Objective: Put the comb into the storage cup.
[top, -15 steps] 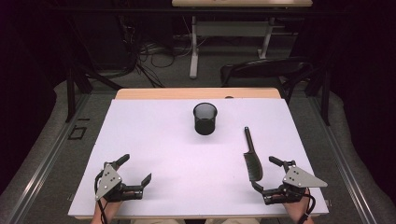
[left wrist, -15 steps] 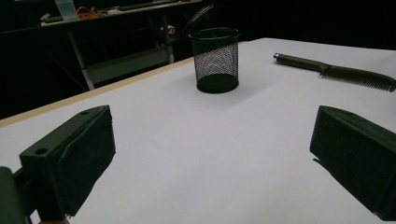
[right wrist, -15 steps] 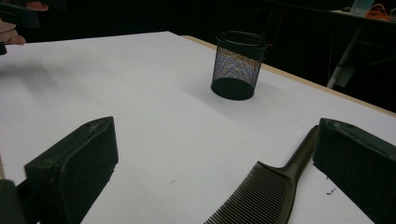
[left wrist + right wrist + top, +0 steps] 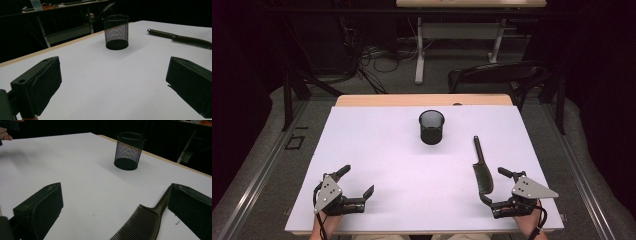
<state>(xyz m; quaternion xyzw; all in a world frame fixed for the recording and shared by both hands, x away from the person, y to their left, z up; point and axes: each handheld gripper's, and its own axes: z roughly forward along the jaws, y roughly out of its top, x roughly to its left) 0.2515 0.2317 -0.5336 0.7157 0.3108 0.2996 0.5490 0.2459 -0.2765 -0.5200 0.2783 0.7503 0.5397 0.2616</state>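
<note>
**One comb, one mesh cup, two tools waiting at the near edge**

On the white-topped table [image 4: 377, 150] I count one long dark plastic comb with a slim handle [image 4: 482, 170], one round black wire-mesh cup [image 4: 432, 127], and two hand-held tools, one in each of the person's hands.

The comb lies flat on the table's right half. Its long axis runs from the near edge toward the far edge, leaning only slightly. The handle end points away from the person, toward the far side, and the toothed part is the near end. In the right tool's own view the teeth [image 4: 140, 225] come in from the bottom and the handle runs up and away to the right.

The right tool [image 4: 497, 187] rests low at the near right corner, its jaws spread wide with nothing pressed between them. The comb's toothed end reaches in between those jaws, close to the inner one in the high view; I cannot tell whether it touches it.

The left tool [image 4: 357, 181] sits at the near left corner, jaws likewise spread apart over bare table, well apart from the comb.

The mesh cup stands upright near the middle of the far half, beyond the comb's handle and to its left, not touching it.
</note>
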